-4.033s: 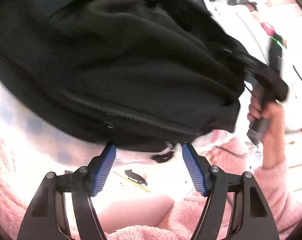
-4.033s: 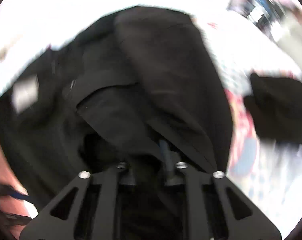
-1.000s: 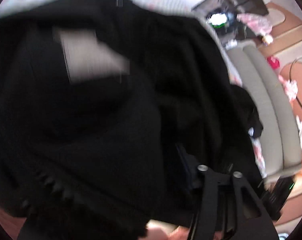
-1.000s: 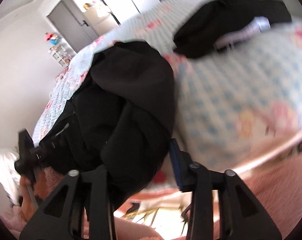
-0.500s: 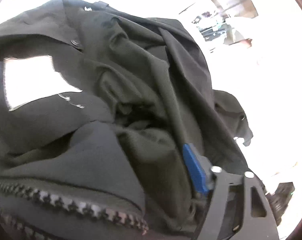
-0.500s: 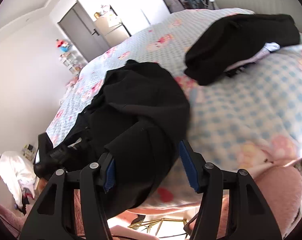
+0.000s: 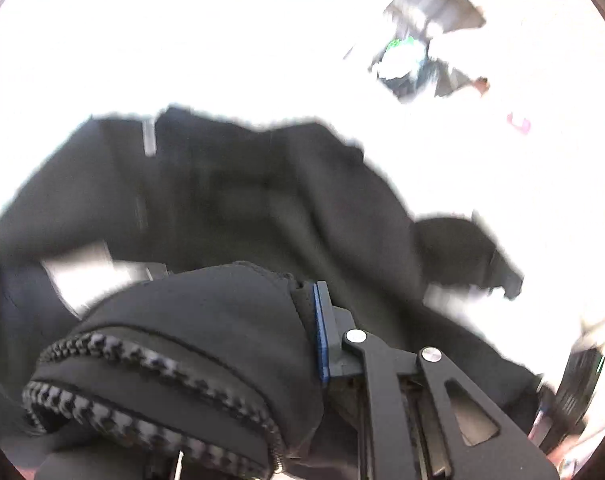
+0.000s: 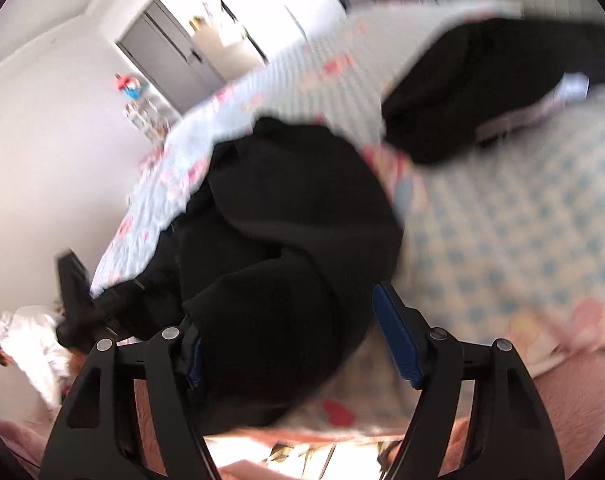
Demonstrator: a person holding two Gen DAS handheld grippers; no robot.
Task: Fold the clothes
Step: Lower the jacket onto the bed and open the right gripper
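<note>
The left gripper [image 7: 298, 340] was closing on the black jacket [image 8: 302, 240] beside its zipper [image 7: 150, 400]; the right gripper [image 8: 286, 348] was opening wide, jacket between its fingers.

L gripper [image 7: 302, 344]: black angular frame, triangular cut-outs, two silver screws, grey block w/ blue ribbed pad [image 7: 319, 336]. R gripper [image 8: 290, 344]: same black build, four silver screws, blue pads both sides. Fluffy pink sleeve [image 8: 574, 404] low right.

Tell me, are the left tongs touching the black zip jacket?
Touching. The left wrist view shows the left tongs closing on a fold of the black zip jacket, fabric pressed against the blue pad.
</note>
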